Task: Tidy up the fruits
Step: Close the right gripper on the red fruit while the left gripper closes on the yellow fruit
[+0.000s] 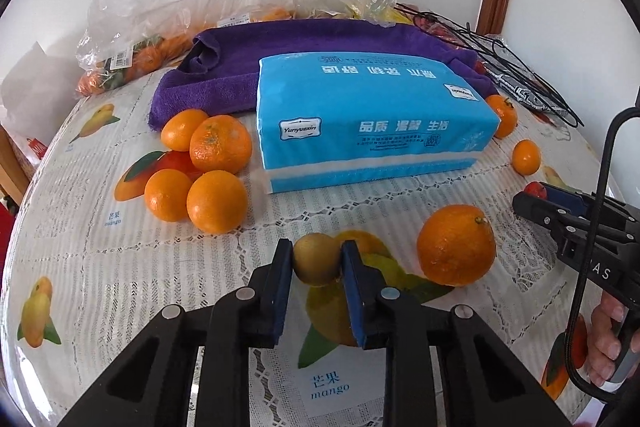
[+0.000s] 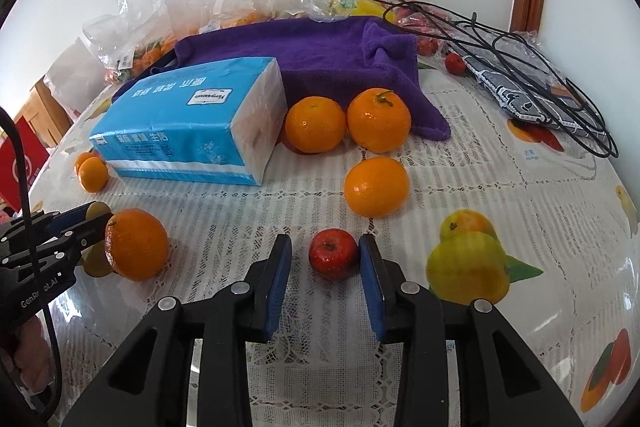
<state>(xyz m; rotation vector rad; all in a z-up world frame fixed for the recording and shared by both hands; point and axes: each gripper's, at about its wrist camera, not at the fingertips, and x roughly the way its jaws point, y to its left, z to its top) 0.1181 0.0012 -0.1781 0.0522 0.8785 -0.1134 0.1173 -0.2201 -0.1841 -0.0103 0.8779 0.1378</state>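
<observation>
- Left gripper: blue pads pressed on both sides of a small brown-green kiwi, low over the table. Judged step: lift it and carry it to its group. Rise straight; the large orange sits just beside, to the right.
- Right gripper: jaws narrow around a small red apple-like fruit; right pad looks to touch it, a gap shows at the left pad. Not gripped yet, by my read; centre on it before squeezing so it does not roll.
- 4 tangerines cluster left of the tissue pack; 3 more oranges lie near the purple towel.
- Textures: kiwi skin matte, faintly fuzzy; red fruit glossy, slick; orange peel dimpled, firm. Tablecloth lace-patterned under clear film, likely slippery. Pack soft, plastic-wrapped; towel plush.
</observation>
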